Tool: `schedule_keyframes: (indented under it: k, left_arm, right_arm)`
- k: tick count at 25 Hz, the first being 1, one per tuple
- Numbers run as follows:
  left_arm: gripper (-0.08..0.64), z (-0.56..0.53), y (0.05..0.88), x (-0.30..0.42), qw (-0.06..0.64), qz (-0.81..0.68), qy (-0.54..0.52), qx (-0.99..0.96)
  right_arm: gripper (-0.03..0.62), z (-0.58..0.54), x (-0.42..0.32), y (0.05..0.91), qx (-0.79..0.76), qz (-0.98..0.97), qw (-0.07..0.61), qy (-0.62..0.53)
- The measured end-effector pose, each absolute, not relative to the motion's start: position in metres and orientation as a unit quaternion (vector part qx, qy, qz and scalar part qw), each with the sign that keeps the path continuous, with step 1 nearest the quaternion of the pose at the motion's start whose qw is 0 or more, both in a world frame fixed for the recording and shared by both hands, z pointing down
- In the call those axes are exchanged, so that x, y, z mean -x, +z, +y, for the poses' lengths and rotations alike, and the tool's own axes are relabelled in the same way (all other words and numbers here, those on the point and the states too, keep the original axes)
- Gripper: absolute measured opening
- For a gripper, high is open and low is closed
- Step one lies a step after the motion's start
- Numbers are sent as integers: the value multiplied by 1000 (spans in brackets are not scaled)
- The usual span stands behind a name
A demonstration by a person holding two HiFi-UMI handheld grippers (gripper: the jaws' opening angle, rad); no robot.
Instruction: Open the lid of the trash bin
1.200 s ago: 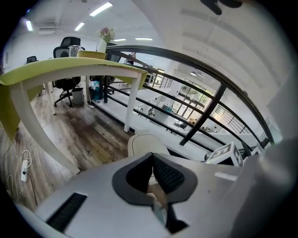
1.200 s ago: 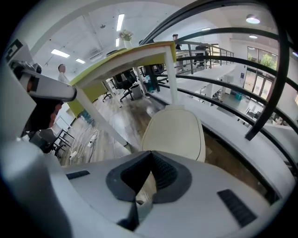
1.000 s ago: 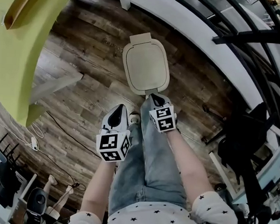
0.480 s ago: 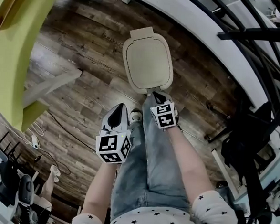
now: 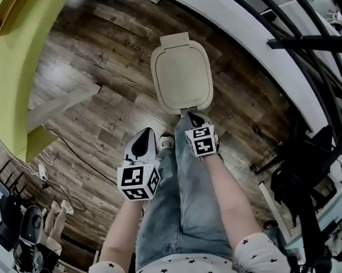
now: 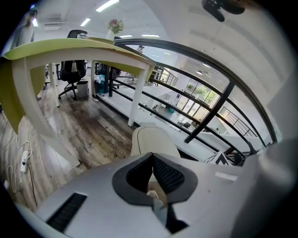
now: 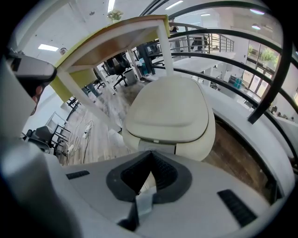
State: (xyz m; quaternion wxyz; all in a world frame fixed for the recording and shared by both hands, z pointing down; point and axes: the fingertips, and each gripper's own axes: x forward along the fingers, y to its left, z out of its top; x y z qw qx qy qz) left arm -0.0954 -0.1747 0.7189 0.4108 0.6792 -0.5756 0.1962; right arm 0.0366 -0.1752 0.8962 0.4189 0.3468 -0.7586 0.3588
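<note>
A cream trash bin (image 5: 182,75) stands on the wooden floor with its lid down. In the right gripper view the trash bin (image 7: 167,111) fills the middle, its front latch just beyond the jaws. My right gripper (image 5: 191,117) hovers at the bin's near edge, shut and empty (image 7: 150,155). My left gripper (image 5: 143,140) hangs lower and to the left, over the floor beside my leg, also shut with nothing in it (image 6: 152,158). From the left gripper view the trash bin (image 6: 153,139) sits a little farther ahead.
A yellow-green table (image 5: 16,52) on white legs (image 5: 62,105) stands to the left. A white curved ledge with a black railing (image 5: 294,48) runs behind and right of the bin. Cables and a power strip (image 5: 40,173) lie on the floor at lower left.
The head view has shifted slightly. Both grippers hold almost the same places, the right one staying at the bin's near edge. The lid stays down.
</note>
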Motion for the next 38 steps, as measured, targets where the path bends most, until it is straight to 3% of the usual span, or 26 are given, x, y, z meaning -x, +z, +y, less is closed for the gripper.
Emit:
schedule_keyframes:
  k: [23, 38]
  left_arm:
    - [13, -166, 706, 92, 402, -569, 197, -690]
    - [12, -134, 663, 88, 384, -559, 205, -706]
  right_arm:
    - [-6, -181, -39, 886, -374, -742, 408, 377]
    - [-6, -170, -42, 803, -419, -756, 360, 351]
